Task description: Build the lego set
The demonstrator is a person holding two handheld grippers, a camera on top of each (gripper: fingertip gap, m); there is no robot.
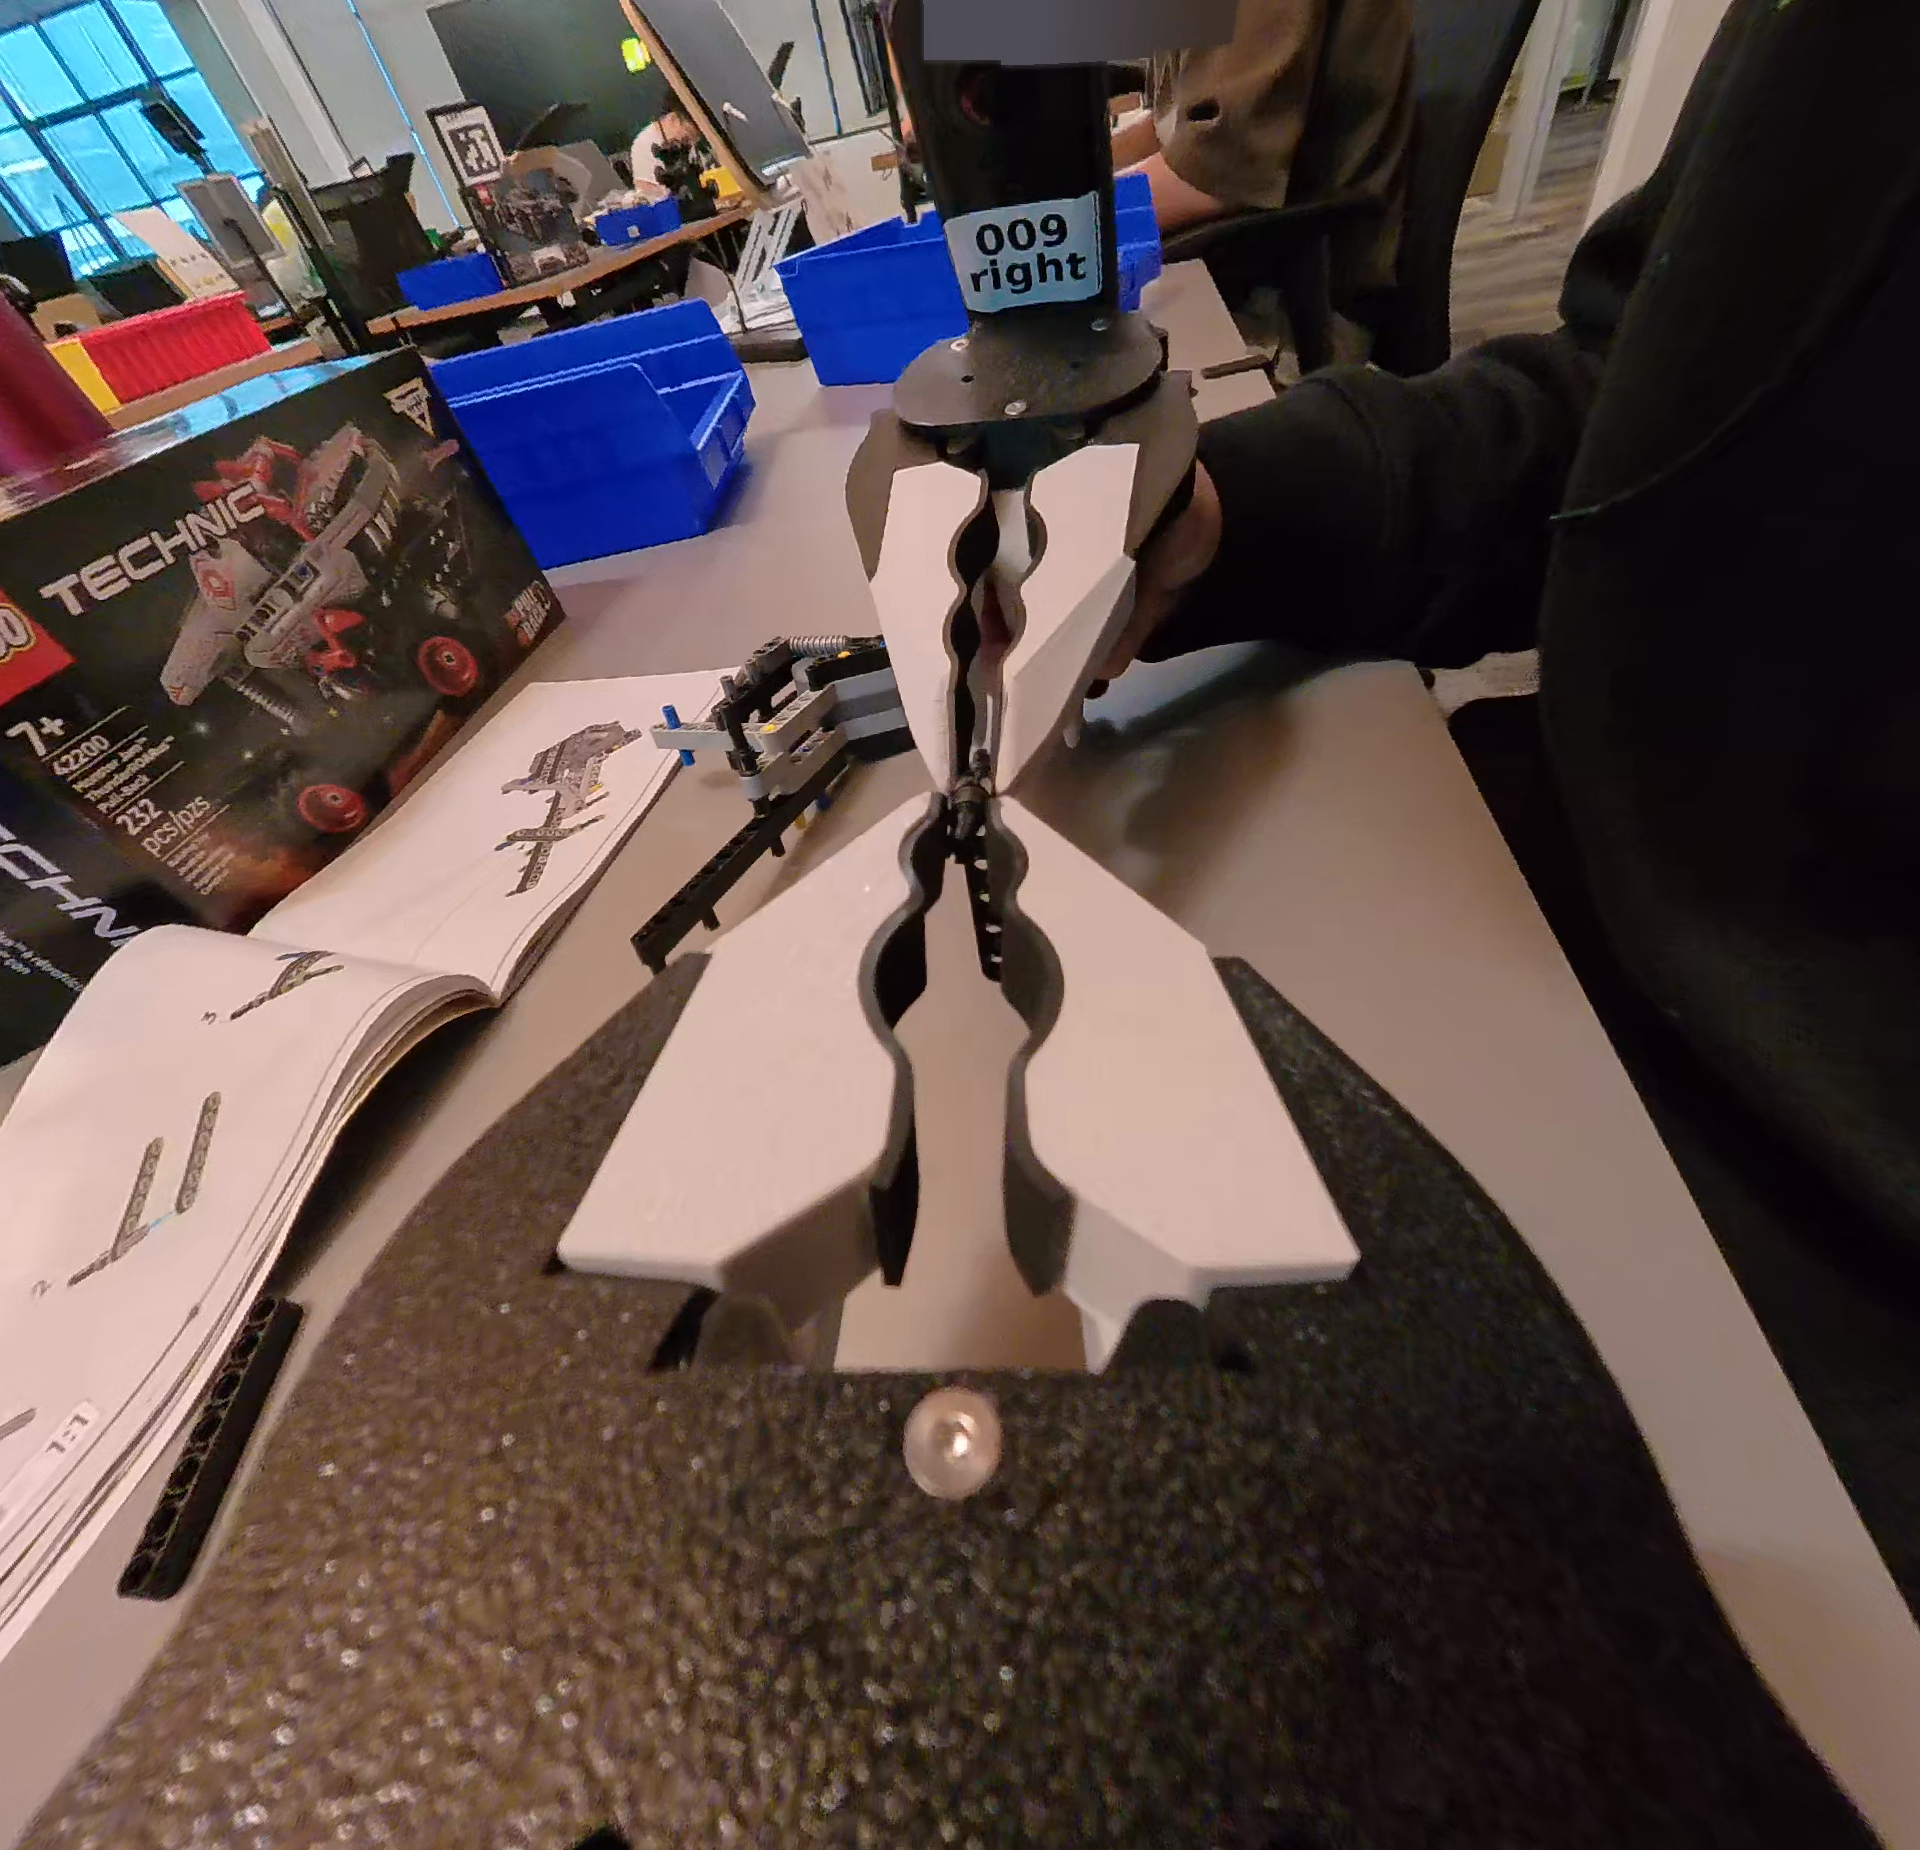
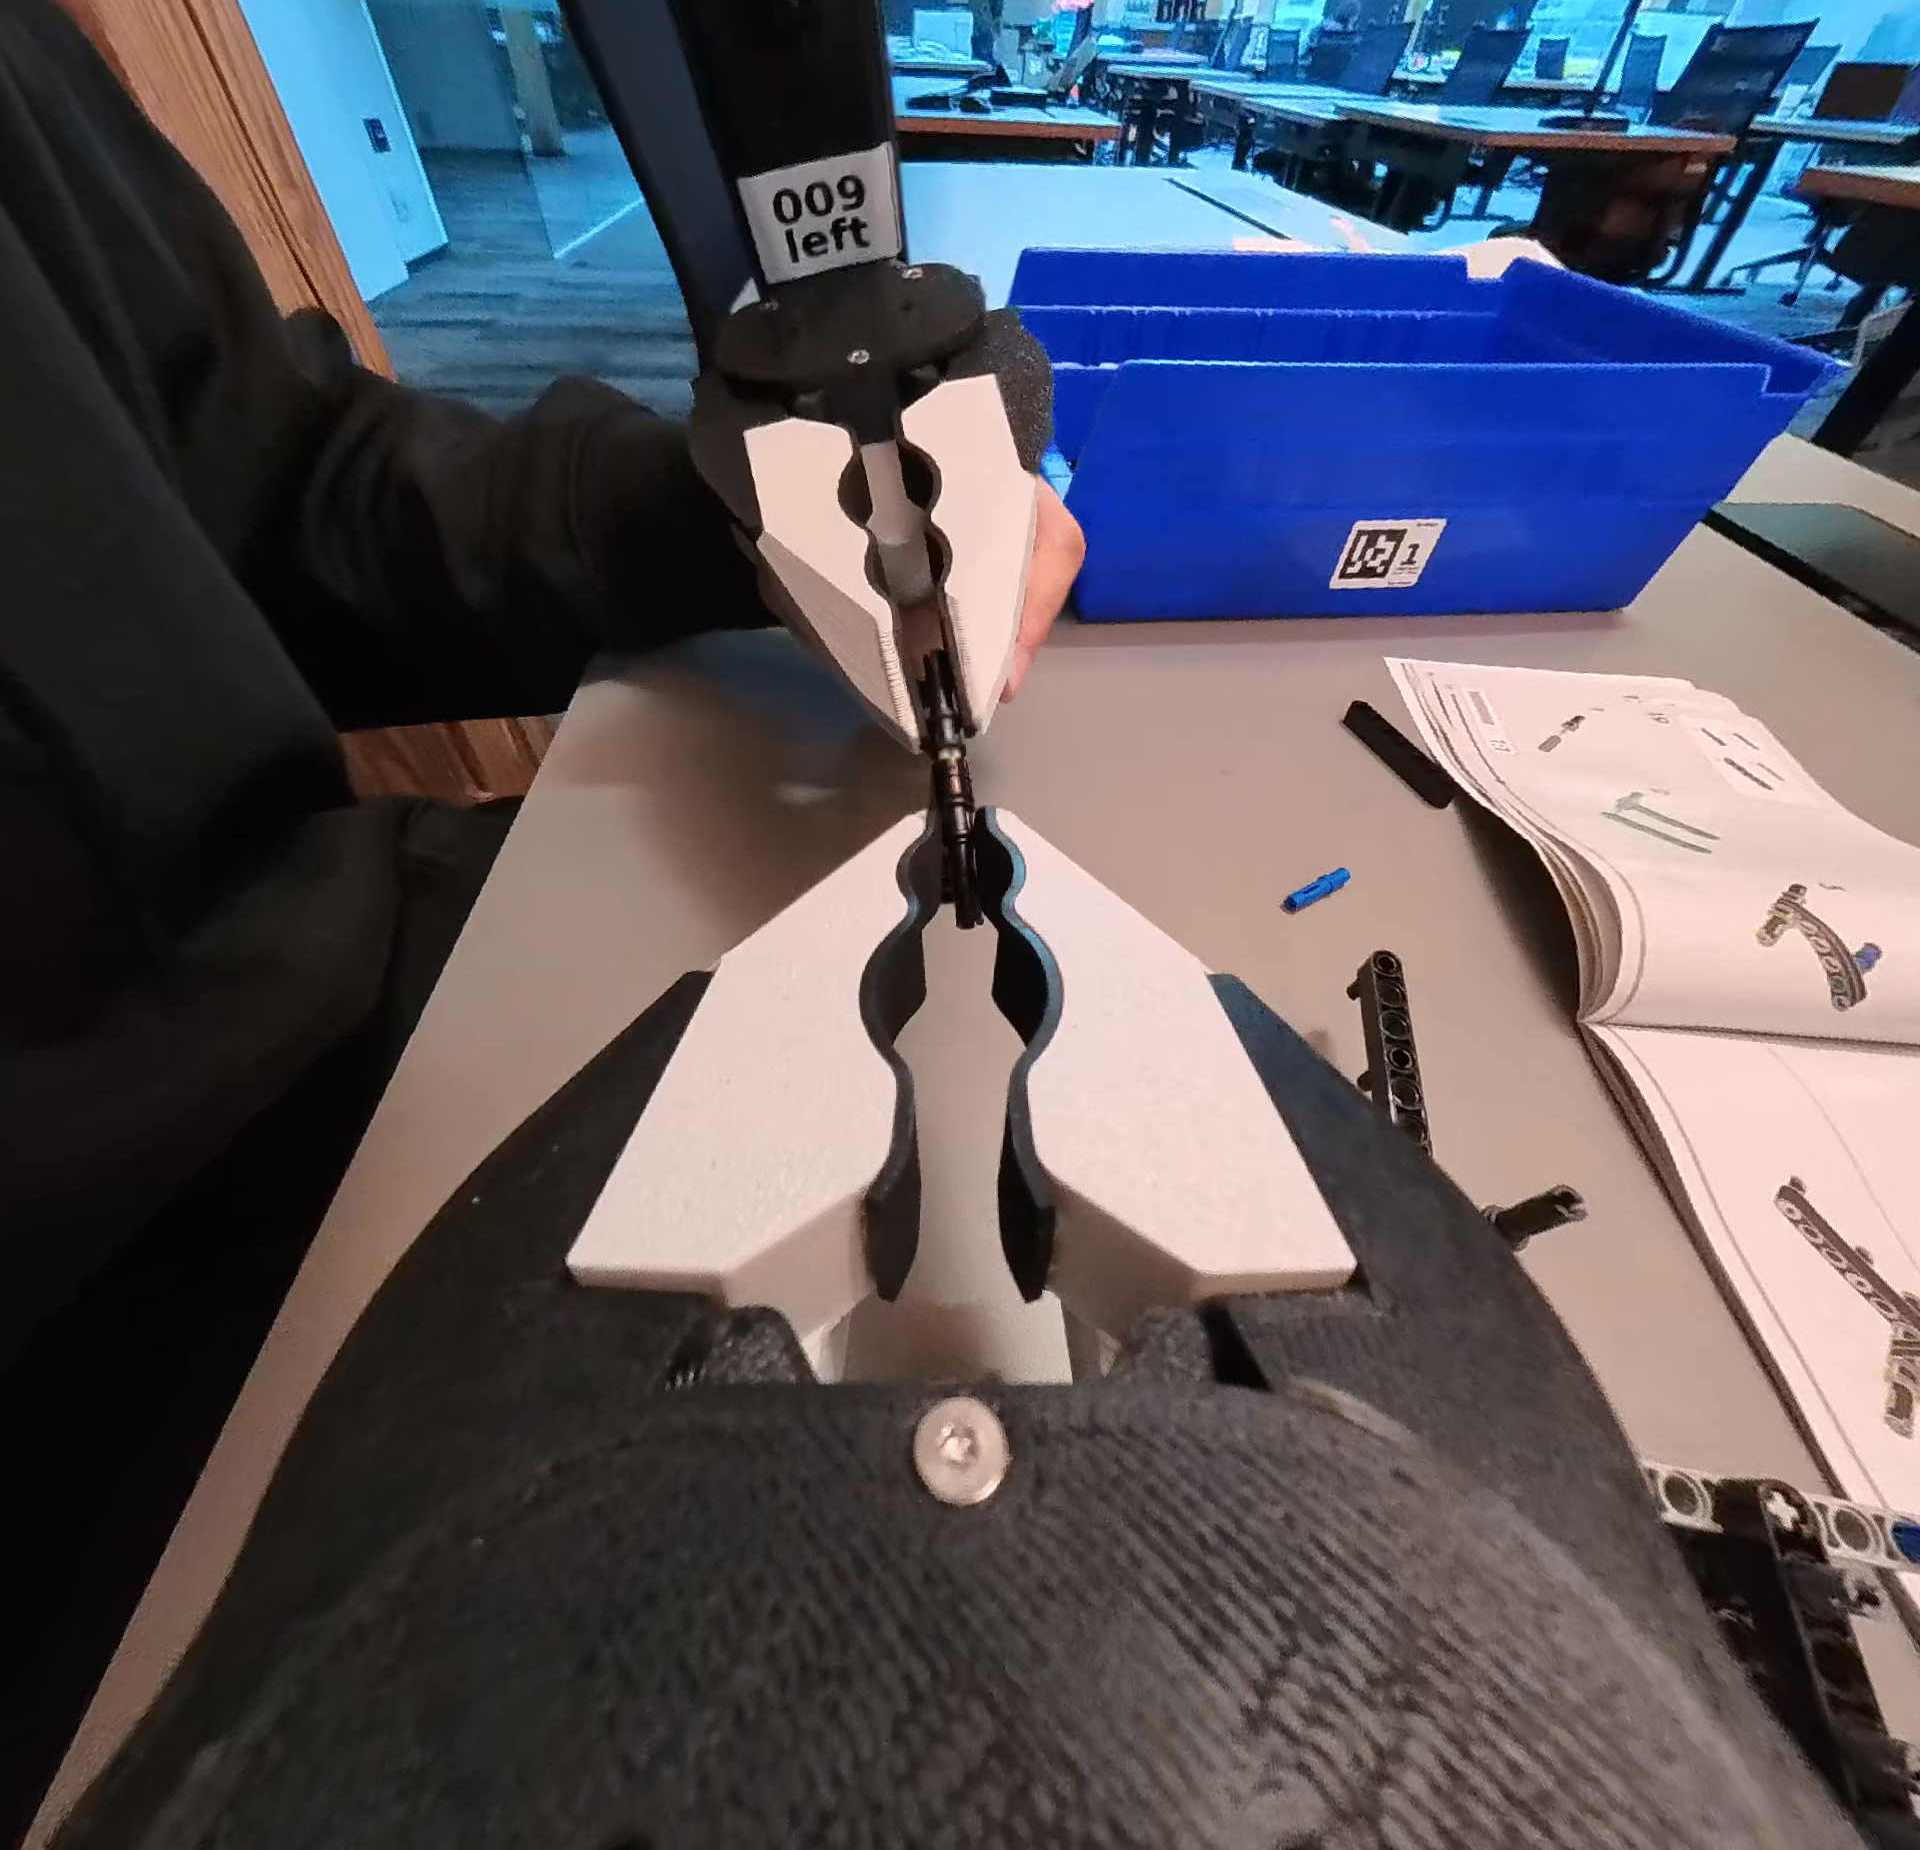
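My left gripper (image 1: pixel 961 813) hides most of the black beam (image 1: pixel 980 907) between its fingers. The pin (image 2: pixel 954 777) where both tips meet is too small to make out. At the near right, my right gripper's body covers much of the partly built model (image 2: pixel 1808 1582).

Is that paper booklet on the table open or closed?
Open. The instruction booklet lies flat on the table, its pages spread either side of the spine, printed diagrams facing up.
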